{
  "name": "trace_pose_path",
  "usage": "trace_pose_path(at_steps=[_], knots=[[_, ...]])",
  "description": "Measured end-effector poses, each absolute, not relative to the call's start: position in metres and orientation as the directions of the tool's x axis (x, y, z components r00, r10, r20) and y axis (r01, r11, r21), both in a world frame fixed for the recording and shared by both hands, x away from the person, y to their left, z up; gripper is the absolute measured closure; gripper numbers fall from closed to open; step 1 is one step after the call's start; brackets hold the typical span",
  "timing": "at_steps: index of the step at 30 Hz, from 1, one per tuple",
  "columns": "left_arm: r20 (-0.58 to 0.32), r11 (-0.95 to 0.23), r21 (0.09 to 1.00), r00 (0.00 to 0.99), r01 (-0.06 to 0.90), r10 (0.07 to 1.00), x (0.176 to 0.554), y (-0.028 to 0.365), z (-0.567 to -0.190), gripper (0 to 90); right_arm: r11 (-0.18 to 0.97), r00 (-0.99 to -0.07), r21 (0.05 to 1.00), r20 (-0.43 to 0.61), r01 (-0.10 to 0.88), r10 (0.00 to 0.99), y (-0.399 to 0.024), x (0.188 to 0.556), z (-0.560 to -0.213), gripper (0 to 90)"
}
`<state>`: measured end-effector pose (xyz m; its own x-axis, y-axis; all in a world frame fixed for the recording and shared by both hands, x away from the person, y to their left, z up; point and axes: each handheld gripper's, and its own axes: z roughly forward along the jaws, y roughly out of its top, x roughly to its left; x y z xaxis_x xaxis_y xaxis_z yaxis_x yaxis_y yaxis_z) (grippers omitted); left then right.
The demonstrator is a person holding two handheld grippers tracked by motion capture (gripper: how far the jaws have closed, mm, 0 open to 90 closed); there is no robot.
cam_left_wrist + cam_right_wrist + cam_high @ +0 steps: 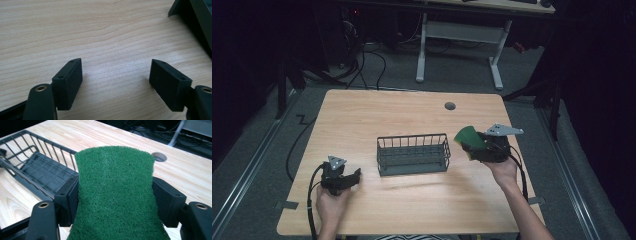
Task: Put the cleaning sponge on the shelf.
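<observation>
A green scouring sponge [115, 195] is clamped between the jaws of my right gripper [116, 200], its sides pinched in by the pads. In the high view the right gripper [472, 145] holds the sponge [468, 136] in the air just right of a dark wire basket [413, 154], which stands at the table's middle. The basket [32, 172] looks empty. Resting low near the table's front left, my left gripper [357, 175] is open; its jaws [116, 82] stand wide apart over bare wood.
The wooden table [362, 115] has a round cable hole [450, 106] at the back right. A basket corner [195, 20] shows at the top right of the left gripper view. Beyond the table stand a white desk frame [459, 45] and floor cables.
</observation>
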<state>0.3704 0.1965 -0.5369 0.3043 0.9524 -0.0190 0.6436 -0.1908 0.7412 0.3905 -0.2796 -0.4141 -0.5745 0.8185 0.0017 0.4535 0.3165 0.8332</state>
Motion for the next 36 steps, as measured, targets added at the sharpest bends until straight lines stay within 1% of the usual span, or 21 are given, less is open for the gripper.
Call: trace_pose_path(at_steps=[6, 21, 23, 29, 36], knots=[[-0.019, -0.191, 0.741, 0.304, 0.644, 0.952, 0.37, 0.196, -0.537, 27.1, 0.328, -0.601, 0.83, 0.011, 0.451, 0.799, -0.263, 0.4, -0.41, 30.2], [-0.02, -0.19, 0.742, 0.305, 0.643, 0.952, 0.37, 0.197, -0.537, 27.1, 0.384, -0.658, 0.819, -0.01, 0.427, 0.753, -0.207, 0.421, -0.405, 30.1], [-0.022, -0.189, 0.742, 0.305, 0.643, 0.952, 0.37, 0.197, -0.537, 27.1, 0.403, -0.664, 0.813, -0.027, 0.421, 0.747, -0.198, 0.423, -0.407, 30.1], [-0.023, -0.189, 0.742, 0.307, 0.643, 0.951, 0.37, 0.197, -0.537, 27.1, 0.432, -0.679, 0.792, -0.03, 0.432, 0.734, -0.177, 0.428, -0.415, 30.1], [-0.024, -0.189, 0.743, 0.308, 0.642, 0.951, 0.37, 0.197, -0.537, 27.0, 0.447, -0.675, 0.779, -0.042, 0.44, 0.737, -0.165, 0.432, -0.422, 30.1]])
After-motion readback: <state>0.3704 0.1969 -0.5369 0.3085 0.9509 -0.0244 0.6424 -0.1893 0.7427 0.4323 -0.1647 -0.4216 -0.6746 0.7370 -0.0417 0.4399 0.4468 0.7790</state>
